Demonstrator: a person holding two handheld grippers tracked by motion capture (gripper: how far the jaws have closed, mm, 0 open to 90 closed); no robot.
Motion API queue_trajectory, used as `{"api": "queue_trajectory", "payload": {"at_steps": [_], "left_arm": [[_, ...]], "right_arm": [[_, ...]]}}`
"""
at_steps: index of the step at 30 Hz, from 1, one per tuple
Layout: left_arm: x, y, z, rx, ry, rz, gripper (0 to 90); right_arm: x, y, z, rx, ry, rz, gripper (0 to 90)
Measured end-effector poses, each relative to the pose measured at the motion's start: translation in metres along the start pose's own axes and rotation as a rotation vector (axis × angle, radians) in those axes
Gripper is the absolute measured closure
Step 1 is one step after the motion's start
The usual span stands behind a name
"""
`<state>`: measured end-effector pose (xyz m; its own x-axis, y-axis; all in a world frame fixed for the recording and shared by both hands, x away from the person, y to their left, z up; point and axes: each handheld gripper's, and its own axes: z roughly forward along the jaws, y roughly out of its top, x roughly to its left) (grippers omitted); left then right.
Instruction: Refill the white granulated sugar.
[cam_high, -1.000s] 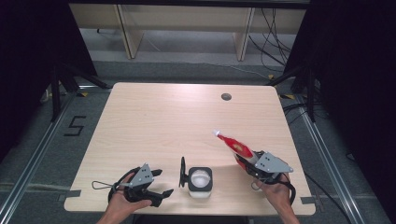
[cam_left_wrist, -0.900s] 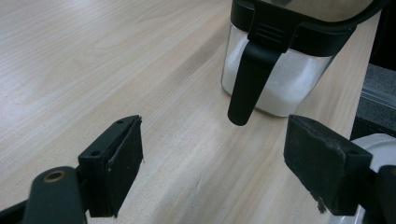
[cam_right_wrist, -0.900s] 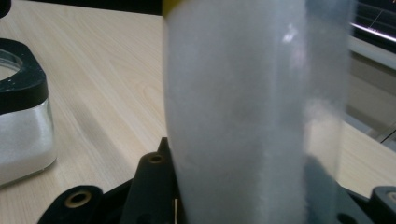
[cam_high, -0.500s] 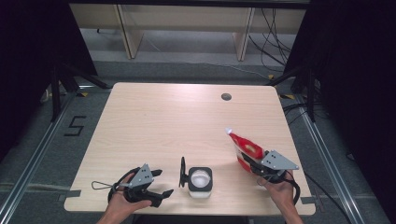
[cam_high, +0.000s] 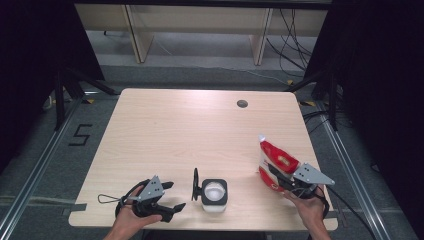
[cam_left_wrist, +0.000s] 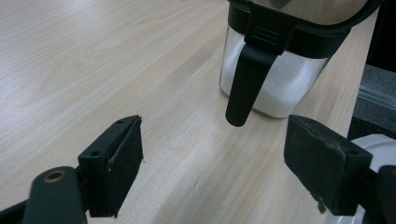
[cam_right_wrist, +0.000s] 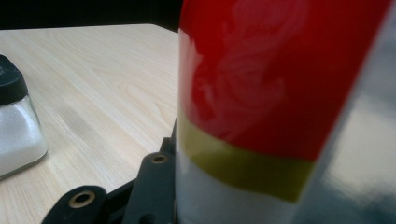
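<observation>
The right tongs (cam_high: 280, 176) are clamped on a glossy red, white and olive-banded plastic pouch (cam_high: 274, 162), gripping it low on its body. The pouch rises out of these tongs, leaning up and away from the hand, its white top corner the farthest part from the grip. In the right gripper view the pouch (cam_right_wrist: 280, 107) stands right in front of the camera, one black jaw pressed against its white lower part just under the olive band.

The left tongs (cam_high: 169, 196) rest low over the pale wooden surface (cam_high: 190, 125), jaws spread wide and holding nothing. Just ahead of them, towards the right tongs, stands a clear square glass jar of white granules with a black lid frame (cam_high: 214, 195), its round black flip lid standing open on the side facing the left tongs. In the left gripper view the jar (cam_left_wrist: 275, 70) sits beyond the parted jaws, a black tab hanging down its front; bare wood lies between the two pads.

The jar stands between the two tongs, nearer the left ones and well apart from the pouch.
</observation>
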<state>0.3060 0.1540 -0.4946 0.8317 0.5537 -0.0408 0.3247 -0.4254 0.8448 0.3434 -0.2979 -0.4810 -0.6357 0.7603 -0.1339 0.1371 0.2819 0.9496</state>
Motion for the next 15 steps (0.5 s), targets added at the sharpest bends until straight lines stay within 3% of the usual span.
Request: {"api": "queue_trajectory", "payload": {"at_steps": [1,3,5,7,10,11,12,15], "left_arm": [[0.000,0.000,0.000,-0.001,0.000,0.001,19.3],[0.000,0.000,0.000,0.002,-0.002,0.004,19.3],[0.000,0.000,0.001,-0.002,-0.004,-0.001,19.3],[0.000,-0.001,0.001,0.002,-0.002,-0.014,19.3],[0.000,0.000,0.001,0.005,0.001,0.006,19.3],[0.000,0.000,0.001,0.004,0.003,-0.002,19.3],[0.000,0.000,0.001,0.002,0.003,-0.003,19.3],[0.001,0.000,0.001,-0.009,-0.008,0.005,19.3]], "right_arm": [[0.000,0.000,-0.001,0.000,0.003,0.021,68.6],[-0.002,0.000,-0.003,-0.002,-0.002,0.011,68.2],[0.001,-0.001,-0.007,0.009,-0.011,0.081,66.7],[0.001,-0.001,-0.011,0.014,-0.012,0.116,64.9],[0.003,0.000,-0.014,0.010,-0.016,0.101,61.7],[0.005,0.000,-0.015,0.007,-0.011,0.133,59.4],[0.006,0.001,-0.018,0.021,-0.033,0.136,56.6],[0.008,0.002,-0.023,-0.009,-0.033,0.166,49.8]]}}
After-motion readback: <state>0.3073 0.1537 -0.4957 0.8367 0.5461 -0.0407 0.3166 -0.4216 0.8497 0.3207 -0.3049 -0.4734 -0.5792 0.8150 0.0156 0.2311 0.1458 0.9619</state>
